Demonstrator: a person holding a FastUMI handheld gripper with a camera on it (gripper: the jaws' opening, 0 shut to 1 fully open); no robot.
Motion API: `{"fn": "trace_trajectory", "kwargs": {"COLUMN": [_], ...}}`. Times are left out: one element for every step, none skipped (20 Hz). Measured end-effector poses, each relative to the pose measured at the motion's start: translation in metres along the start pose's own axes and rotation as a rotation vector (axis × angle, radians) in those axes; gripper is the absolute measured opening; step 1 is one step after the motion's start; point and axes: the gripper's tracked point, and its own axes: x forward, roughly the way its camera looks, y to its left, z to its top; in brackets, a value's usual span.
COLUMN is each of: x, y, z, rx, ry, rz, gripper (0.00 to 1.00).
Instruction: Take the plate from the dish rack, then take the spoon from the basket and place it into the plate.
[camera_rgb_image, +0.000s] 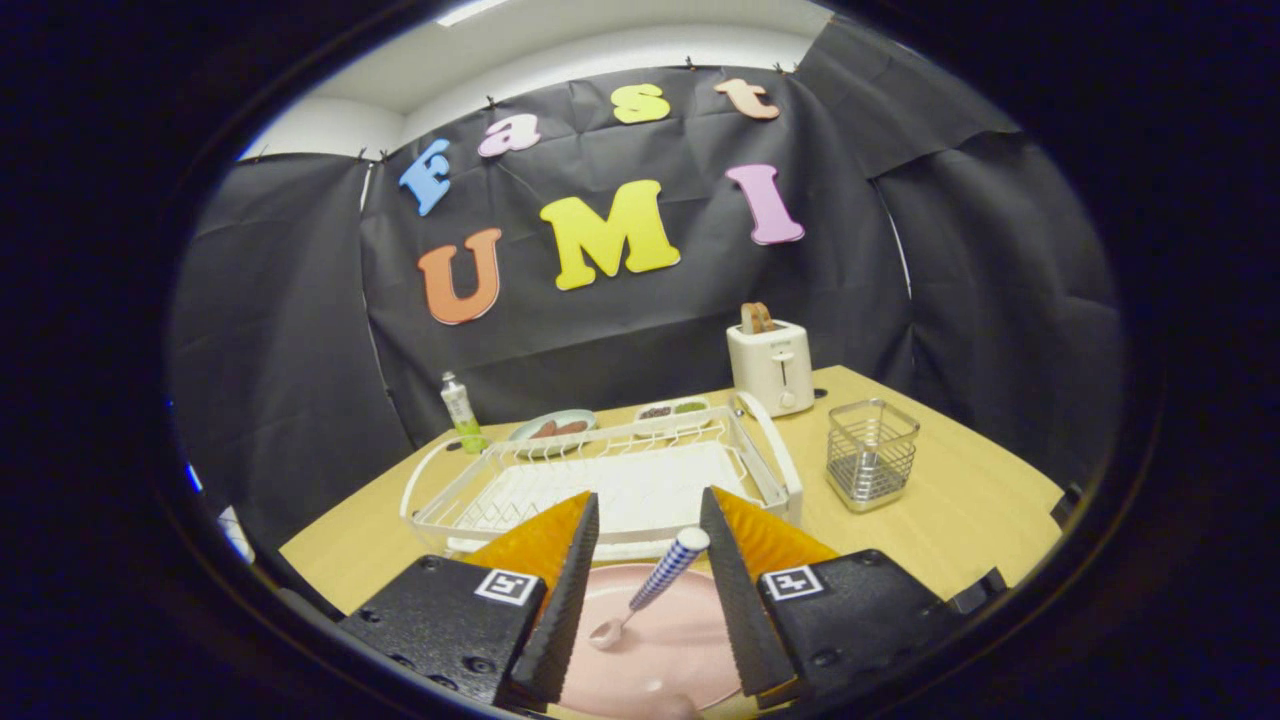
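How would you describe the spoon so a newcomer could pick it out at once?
Start at the white dish rack on the wooden table. Just in front of it lies a pink plate, between the open claw's fingers. The spoon rests on that plate, bowl down, touching neither finger; its blue-and-white checked handle sets it apart.

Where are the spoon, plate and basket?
spoon (655, 585): gripper view, on its checked handle, between the hand-held gripper's open fingers.
plate (680, 650): gripper view, on bare pink surface beside the spoon.
basket (872, 452): gripper view, on its wire front wall.
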Motion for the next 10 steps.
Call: {"fn": "trace_trajectory", "kwargs": {"x": [-0.001, -0.004, -0.005, -0.011, -0.013, -0.017, -0.022, -0.026, -0.031, -0.037], "y": [-0.001, -0.002, -0.005, -0.007, -0.008, -0.010, -0.012, -0.014, -0.015, -0.016], "z": [0.005, 0.009, 0.014, 0.020, 0.023, 0.025, 0.028, 0.032, 0.035, 0.040], "rx": [-0.006, -0.011, -0.020, -0.035, -0.047, -0.069, -0.089, -0.104, -0.116, -0.130], "ry": [-0.009, -0.021, -0.036, -0.054, -0.069, -0.079, -0.093, -0.111, -0.132, -0.155], "rz": [-0.001, -0.004, -0.012, -0.024, -0.031, -0.040, -0.049, -0.059, -0.066, -0.076], "gripper": [0.72, 0.73, 0.76, 0.80, 0.84, 0.85, 0.90, 0.95, 1.00, 1.00]}}
